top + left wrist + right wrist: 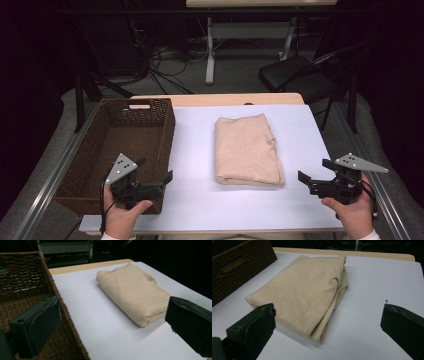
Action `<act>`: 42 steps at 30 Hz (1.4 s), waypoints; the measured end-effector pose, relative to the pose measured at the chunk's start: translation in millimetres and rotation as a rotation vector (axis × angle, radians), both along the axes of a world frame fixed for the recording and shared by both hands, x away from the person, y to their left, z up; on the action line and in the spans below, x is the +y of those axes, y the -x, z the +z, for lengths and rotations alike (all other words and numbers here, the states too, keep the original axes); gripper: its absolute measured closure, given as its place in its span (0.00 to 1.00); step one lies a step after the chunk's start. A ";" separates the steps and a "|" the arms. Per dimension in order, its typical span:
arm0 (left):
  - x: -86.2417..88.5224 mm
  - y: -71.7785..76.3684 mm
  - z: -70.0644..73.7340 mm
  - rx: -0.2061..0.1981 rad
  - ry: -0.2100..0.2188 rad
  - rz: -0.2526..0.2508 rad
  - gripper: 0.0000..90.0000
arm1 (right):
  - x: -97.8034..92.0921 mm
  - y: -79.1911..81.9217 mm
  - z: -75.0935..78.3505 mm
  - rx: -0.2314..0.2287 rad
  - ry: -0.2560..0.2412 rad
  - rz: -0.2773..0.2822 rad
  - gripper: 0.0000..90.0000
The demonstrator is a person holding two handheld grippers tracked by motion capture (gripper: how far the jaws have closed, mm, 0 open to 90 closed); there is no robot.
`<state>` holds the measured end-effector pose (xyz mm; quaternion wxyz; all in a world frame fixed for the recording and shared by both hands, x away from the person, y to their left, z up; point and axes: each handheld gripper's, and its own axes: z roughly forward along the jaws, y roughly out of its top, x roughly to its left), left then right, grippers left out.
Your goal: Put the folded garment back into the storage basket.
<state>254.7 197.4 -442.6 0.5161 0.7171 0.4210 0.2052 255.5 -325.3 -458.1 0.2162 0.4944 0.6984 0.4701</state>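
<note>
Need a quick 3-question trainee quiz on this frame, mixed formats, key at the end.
1. True or false: the folded beige cloth lies inside the wicker basket.
2. Which gripper is over the basket's near corner? A) left gripper B) right gripper
3. Fill in: both grippers' jaws stand ____.

Key: 1 false, the cloth lies on the white table beside the basket; 2 A; 3 open, holding nothing.

Bare table (200, 200) lies open between the basket (165, 131) and the cloth (247, 149), and again right of the cloth to the table edge. The basket's wall blocks the left side; the left tongs (155, 175) hang over its near corner.
</note>
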 end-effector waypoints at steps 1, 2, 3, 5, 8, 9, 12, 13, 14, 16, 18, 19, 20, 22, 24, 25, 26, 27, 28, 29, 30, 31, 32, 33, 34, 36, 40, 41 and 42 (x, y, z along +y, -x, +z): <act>-2.3 -1.3 0.6 0.003 0.000 -0.009 0.00 | 0.9 -0.8 0.8 -0.013 0.001 -0.006 0.00; -4.2 -2.2 1.3 0.007 -0.005 -0.016 0.00 | 0.9 -0.8 0.8 -0.013 0.001 -0.006 0.00; -7.9 -3.7 2.3 0.012 -0.009 -0.024 0.00 | 0.9 -0.7 2.6 0.000 0.003 0.006 0.00; -14.6 -6.1 5.5 0.014 -0.023 -0.039 0.00 | 2.8 -2.0 8.8 0.008 0.026 0.021 0.00; -19.2 -9.5 11.0 0.013 -0.009 -0.038 0.00 | 3.8 -3.1 10.9 0.017 0.024 0.034 0.00; -20.3 -10.9 13.5 0.014 0.001 -0.041 0.00 | 4.5 -4.0 12.4 0.020 0.021 0.041 0.00; -25.1 -16.7 20.6 0.001 0.026 -0.038 0.00 | 6.0 -9.4 17.6 0.031 0.005 0.056 0.00; -26.5 -18.2 21.7 0.003 0.030 -0.039 0.00 | 6.1 -10.7 18.4 0.028 0.003 0.059 0.00; -26.5 -18.2 21.7 0.003 0.030 -0.039 0.00 | 6.1 -10.7 18.4 0.028 0.003 0.059 0.00; -30.6 -21.5 22.8 0.011 0.044 -0.048 0.00 | 7.8 -14.2 20.9 0.029 0.000 0.061 0.00; -38.7 -26.2 23.6 0.016 0.035 -0.062 0.01 | 11.7 -18.6 24.8 0.033 -0.015 0.076 0.00; -38.7 -26.2 23.6 0.016 0.035 -0.062 0.01 | 13.3 -19.9 27.0 0.033 -0.020 0.083 0.00; -42.1 -28.7 23.6 0.020 0.032 -0.062 0.01 | 13.3 -19.9 27.0 0.033 -0.020 0.083 0.00; -46.4 -32.3 24.0 0.038 0.037 -0.070 0.02 | 19.3 -24.7 32.1 0.039 -0.018 0.100 0.00; -53.2 -38.1 25.8 0.050 0.035 -0.075 0.02 | 23.3 -27.8 34.6 0.042 -0.023 0.102 0.00; -55.2 -39.9 26.6 0.055 0.033 -0.078 0.02 | 24.7 -29.5 35.7 0.045 -0.020 0.106 0.00; -57.7 -41.6 27.7 0.064 0.034 -0.078 0.02 | 26.5 -31.2 36.6 0.047 -0.025 0.105 0.00; -60.2 -43.3 28.8 0.072 0.031 -0.076 0.02 | 27.7 -33.3 37.4 0.046 -0.026 0.109 0.00; -63.1 -45.0 29.9 0.077 0.026 -0.075 0.04 | 29.4 -35.5 38.1 0.049 -0.030 0.109 0.00; -63.1 -45.0 29.9 0.077 0.026 -0.075 0.08 | 30.8 -37.7 38.9 0.054 -0.029 0.113 0.00; -65.8 -46.8 31.1 0.076 0.013 -0.080 0.08 | 30.8 -37.7 38.9 0.054 -0.029 0.113 0.00; -69.3 -49.4 31.8 0.077 0.013 -0.088 0.10 | 32.7 -39.6 39.9 0.058 -0.033 0.113 0.00; -72.0 -51.4 32.0 0.074 0.013 -0.086 0.10 | 34.4 -42.6 40.6 0.056 -0.034 0.109 0.00; -76.7 -54.0 32.2 0.050 0.015 -0.072 0.09 | 37.5 -47.4 41.3 0.065 -0.041 0.106 0.00; -76.7 -54.0 32.2 0.050 0.015 -0.072 0.09 | 37.5 -47.4 41.3 0.065 -0.041 0.106 0.00; -81.0 -58.9 32.3 0.055 0.022 -0.085 0.09 | 42.0 -53.3 41.9 0.078 -0.047 0.099 0.00; -92.4 -71.1 29.9 0.078 0.021 -0.081 0.07 | 46.8 -59.2 43.1 0.078 -0.048 0.104 0.00; -94.8 -74.1 29.5 0.082 0.026 -0.082 0.07 | 47.5 -60.5 43.6 0.083 -0.047 0.103 0.00; -96.3 -76.9 29.8 0.091 0.024 -0.087 0.05 | 48.2 -61.9 44.1 0.090 -0.053 0.101 0.00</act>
